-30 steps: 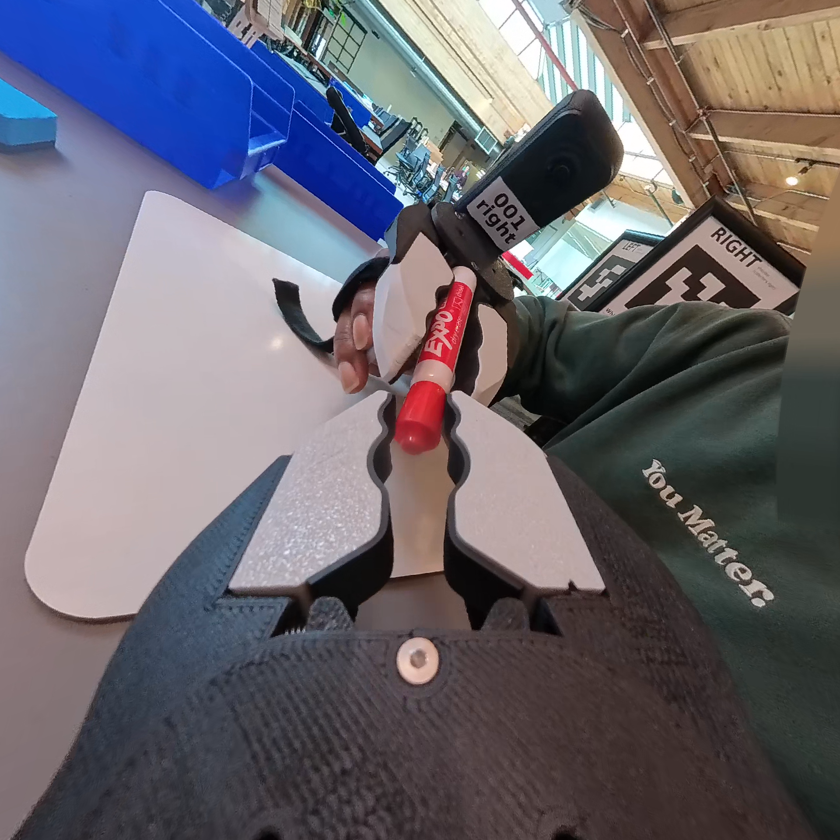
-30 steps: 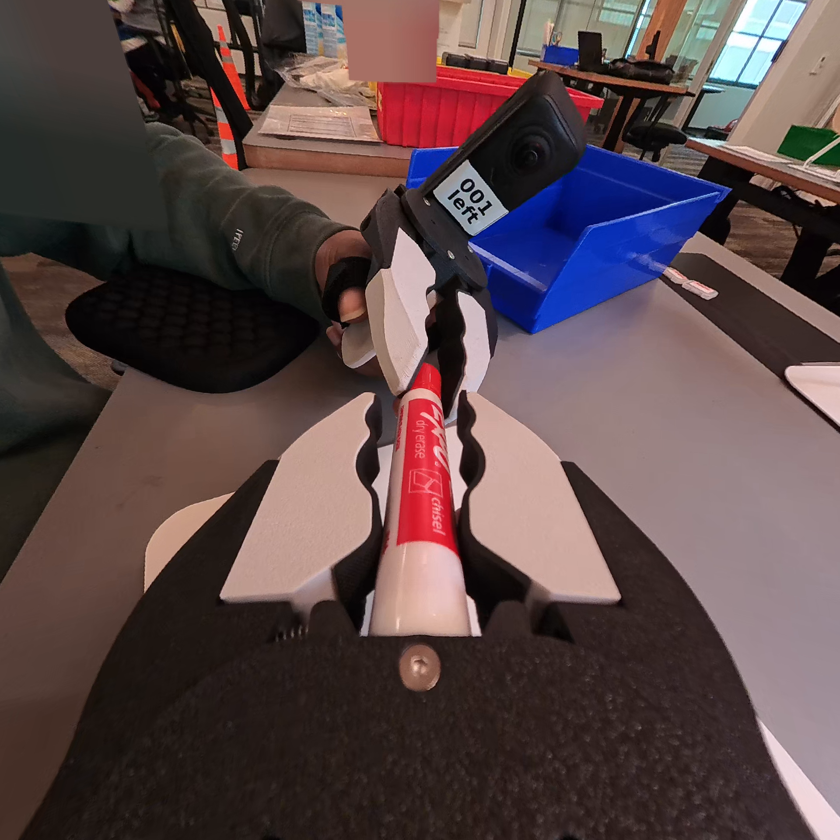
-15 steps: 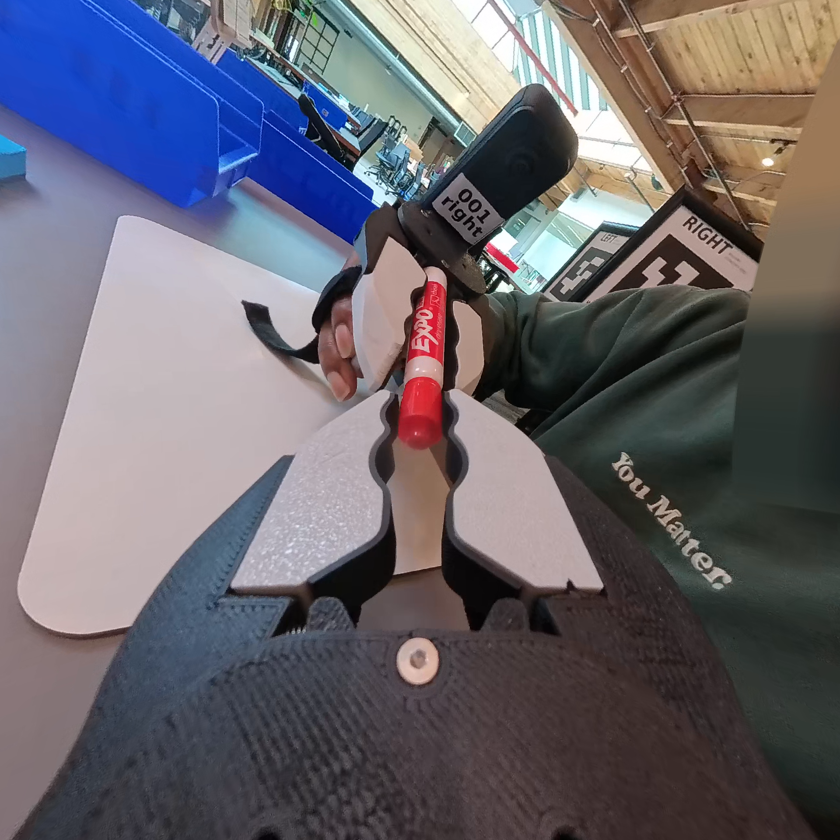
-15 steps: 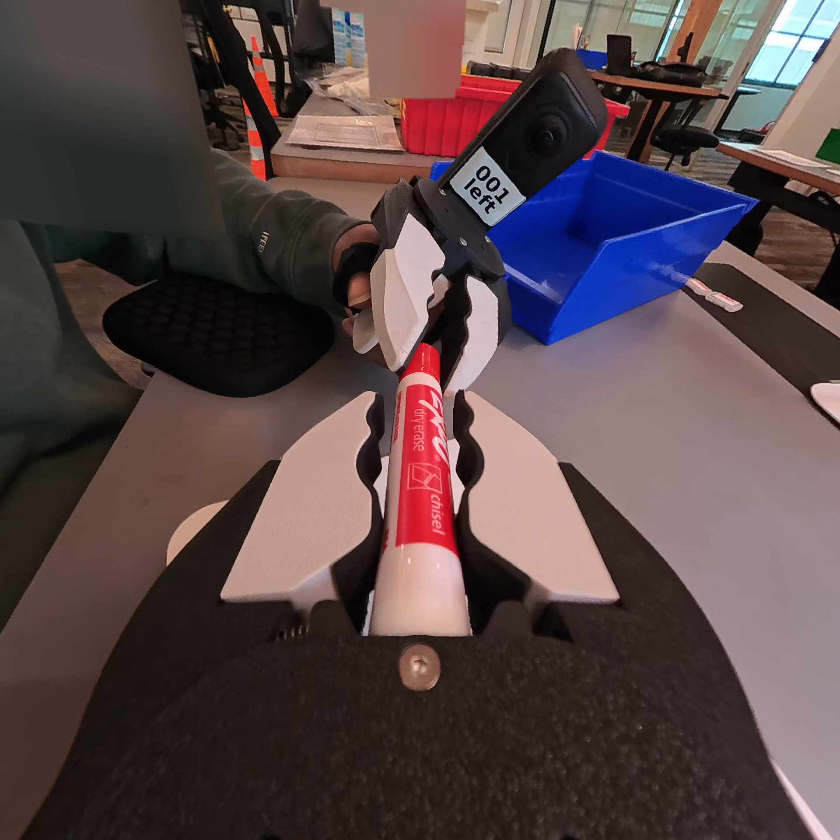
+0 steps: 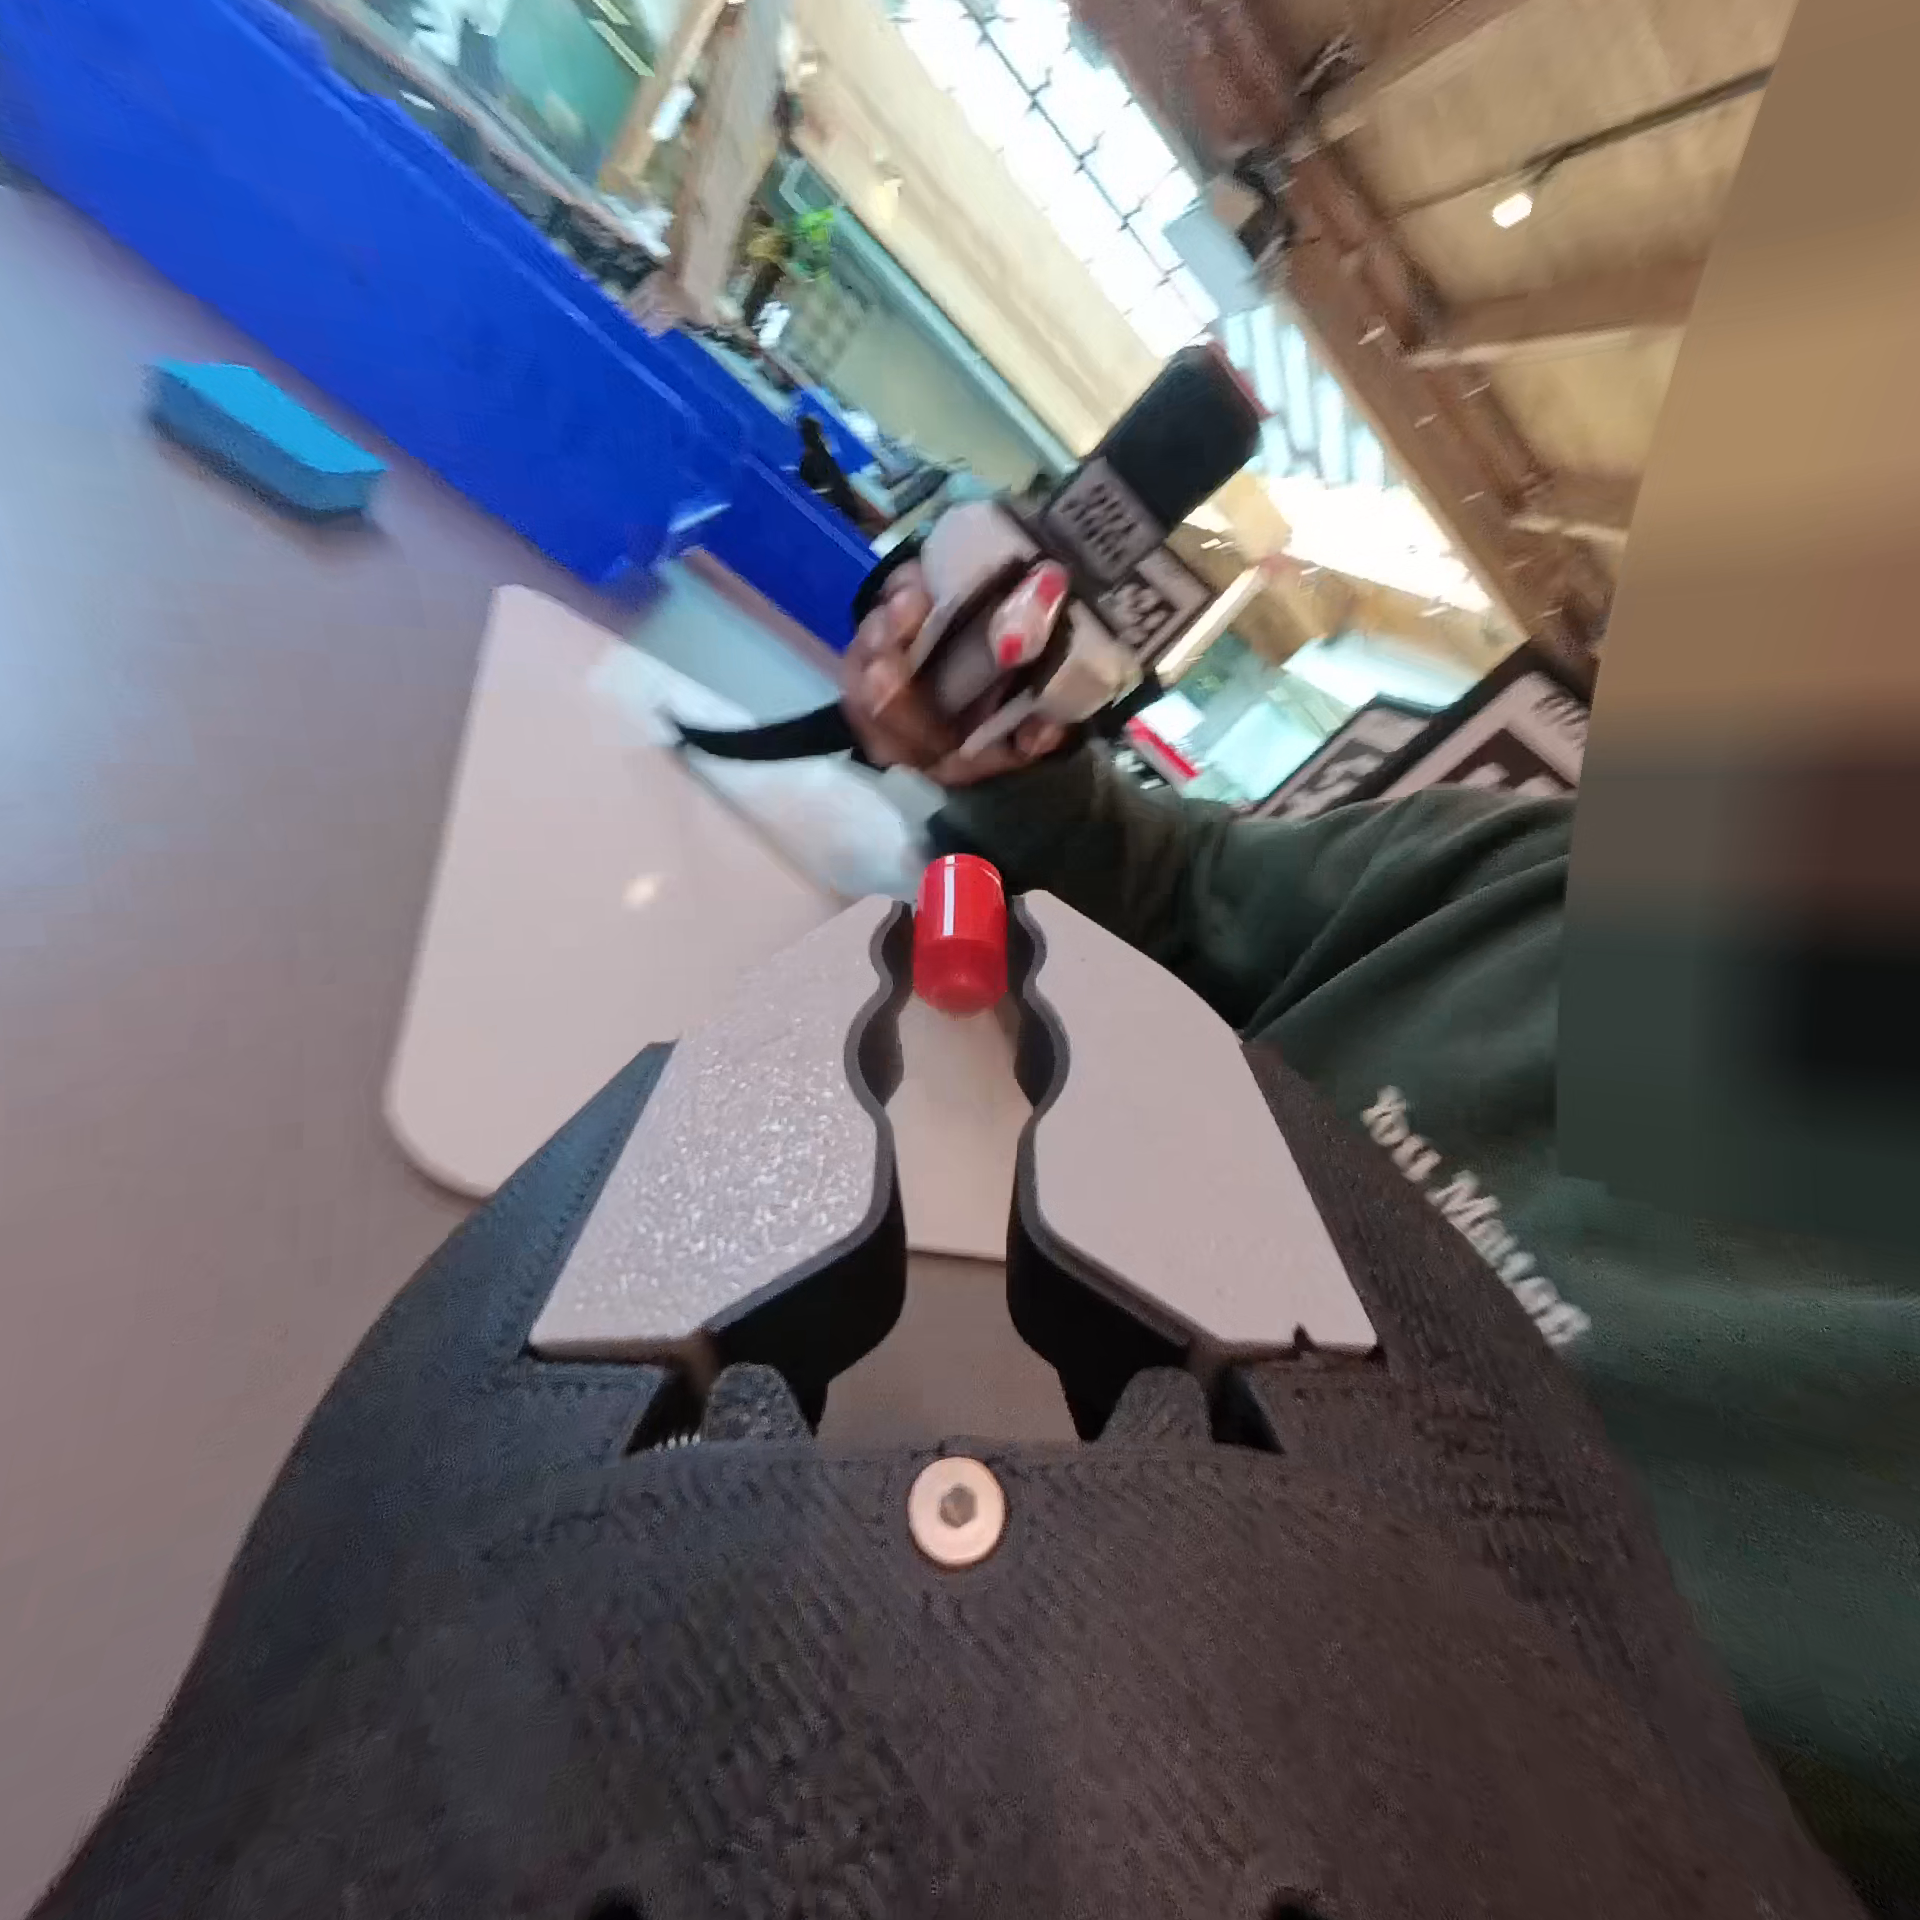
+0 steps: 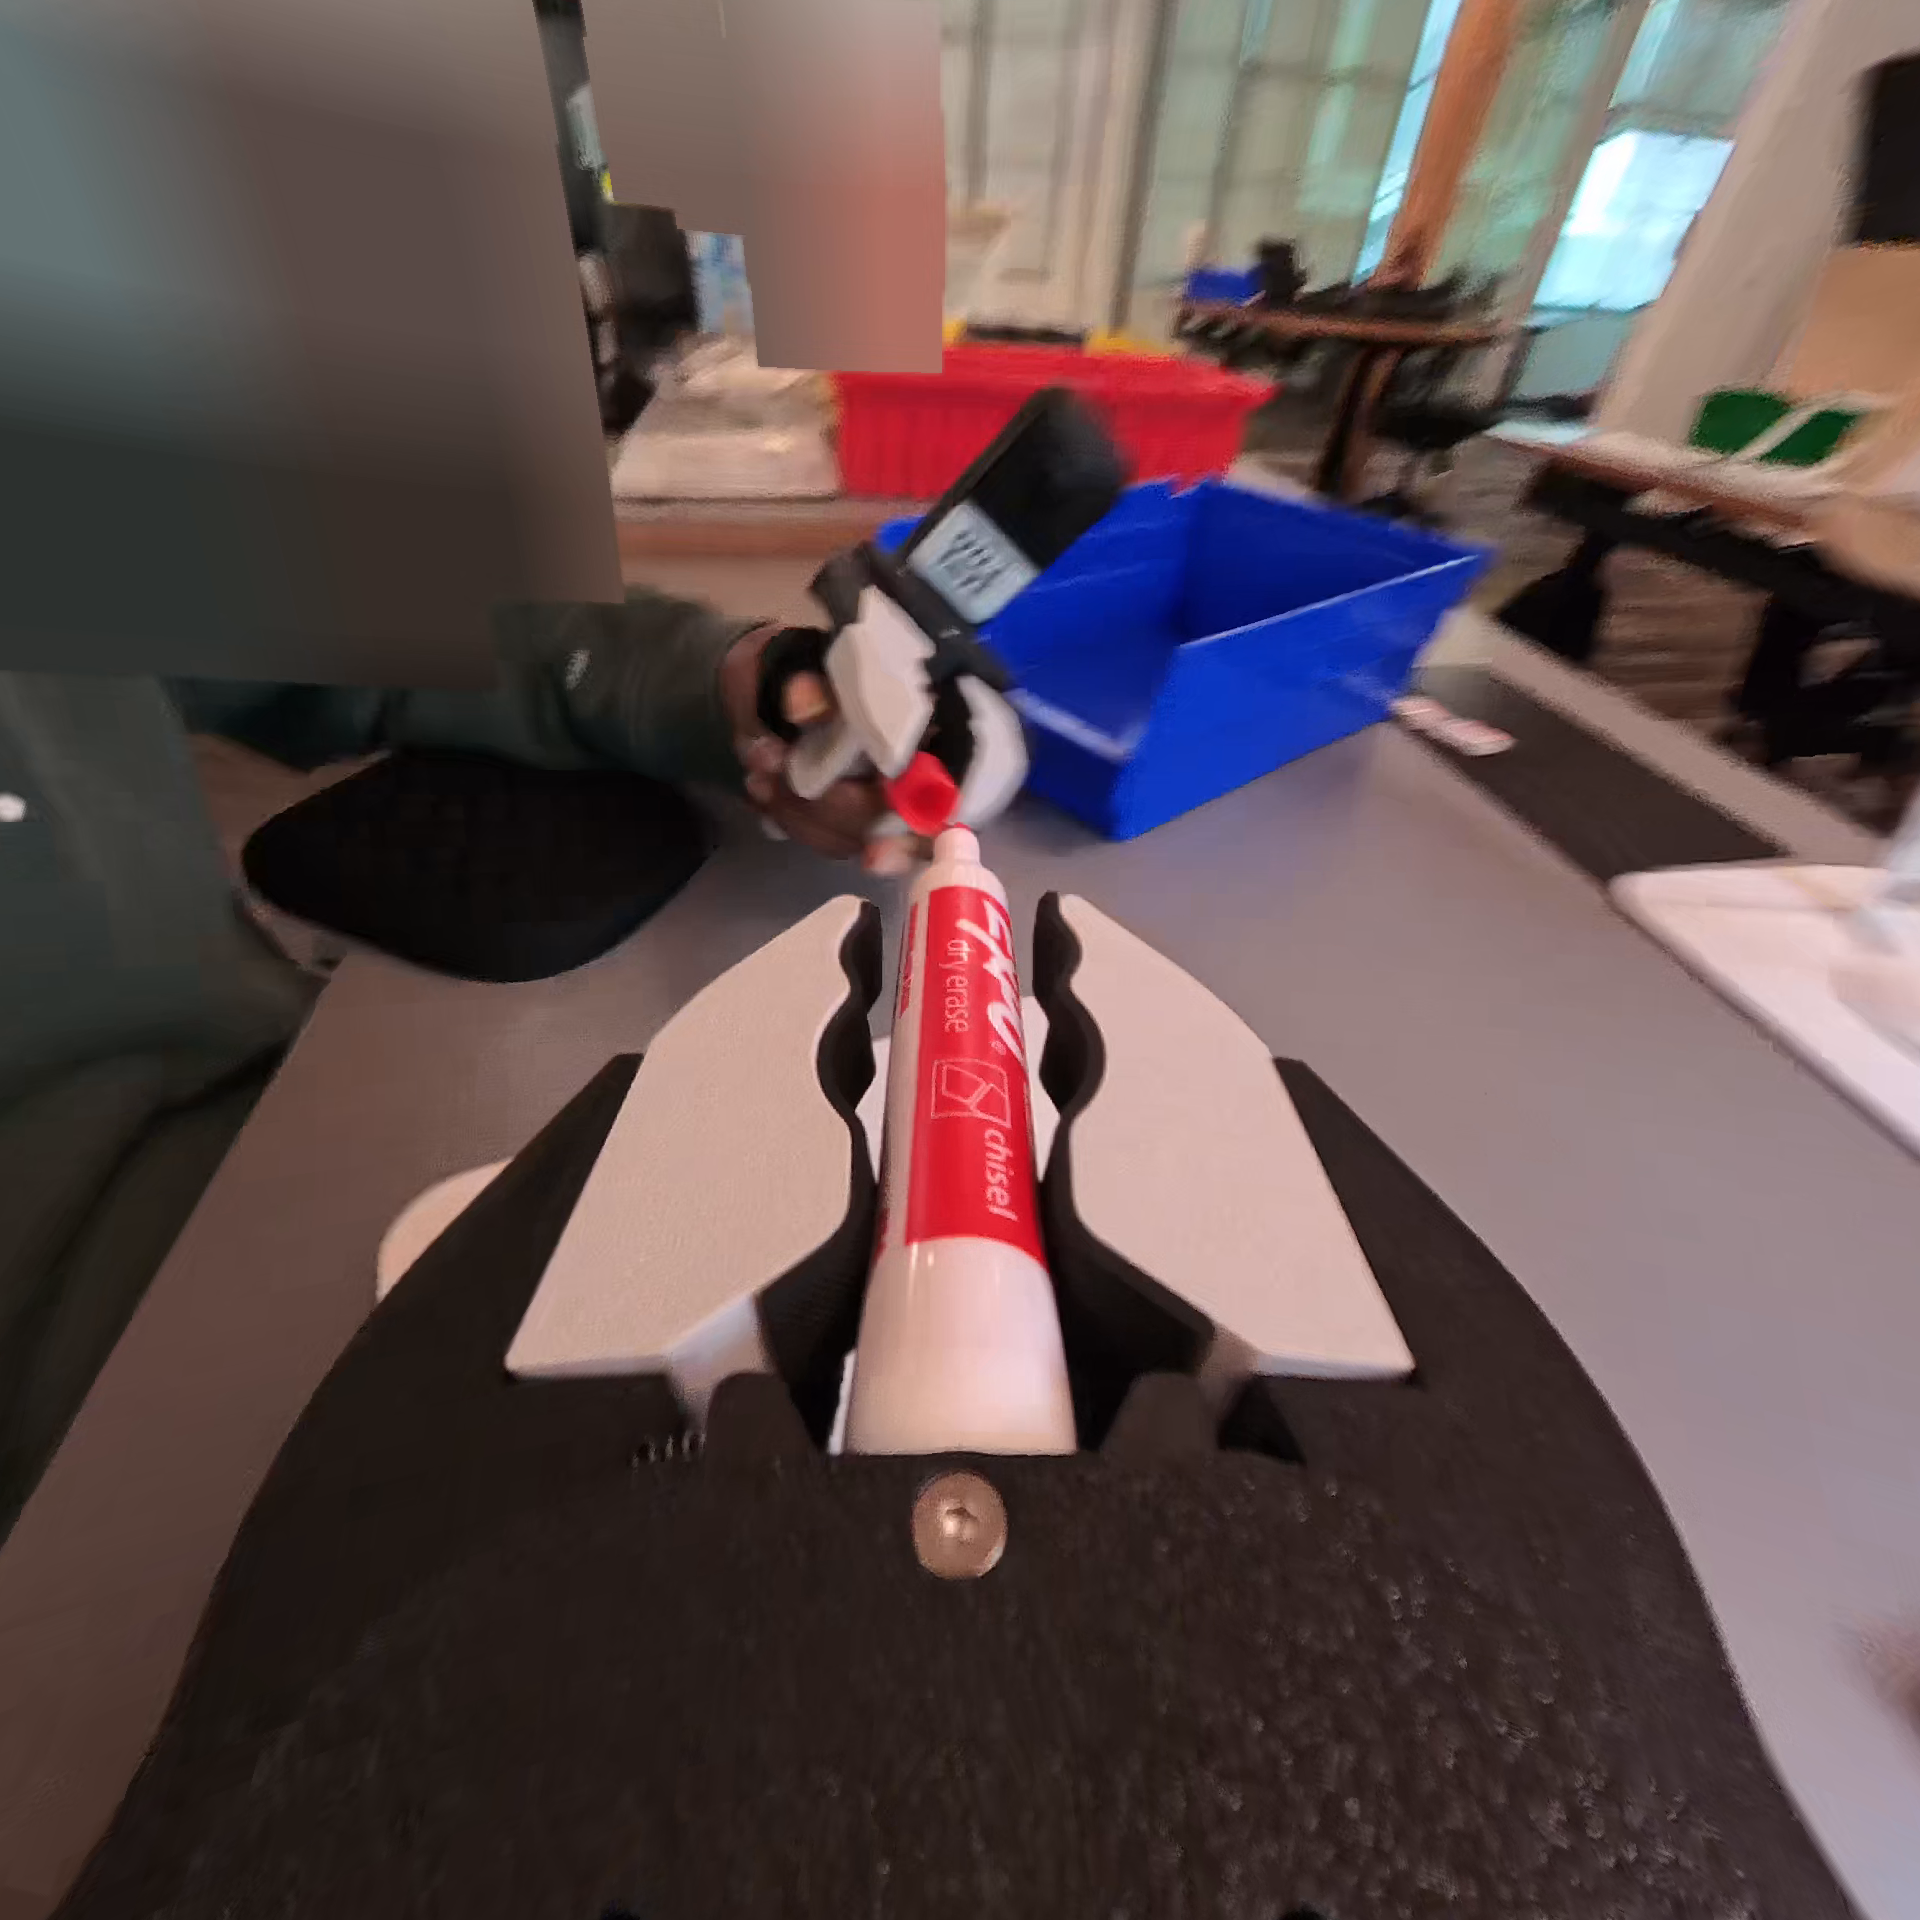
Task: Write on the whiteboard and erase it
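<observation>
**Cap Removed: Marker Ready for Writing**

**Left wrist view.** The red cap (image 5: 958, 943) is clamped between the tips of the left tool (image 5: 956, 925), the fingers closed on it only at their foremost notch; the gap behind the cap is empty. A grip this far forward is judged to suit pulling a cap straight off a barrel. The whiteboard (image 5: 582, 894) lies flat on the table (image 5: 187, 935) beneath and ahead of the tool, and no writing can be seen on it. The right tool (image 5: 1013, 644) is seen farther off and blurred, raised above the far part of the board with the marker in it. A blue eraser (image 5: 260, 436) rests on the table well apart from the board, beside a blue bin (image 5: 416, 281), presumably kept at hand for the erasing step.

**Right wrist view.** The marker (image 6: 961, 1143) is clamped lengthwise along the channel of the right tool (image 6: 961, 914), with its bare tip projecting forward past the fingers. This hold is judged to let the tool be used as a pen. The left tool (image 6: 920, 769) is seen just beyond the tip, with the cap (image 6: 920, 798) in it and apart from the marker. Only a corner of the whiteboard (image 6: 436, 1226) shows below.
</observation>
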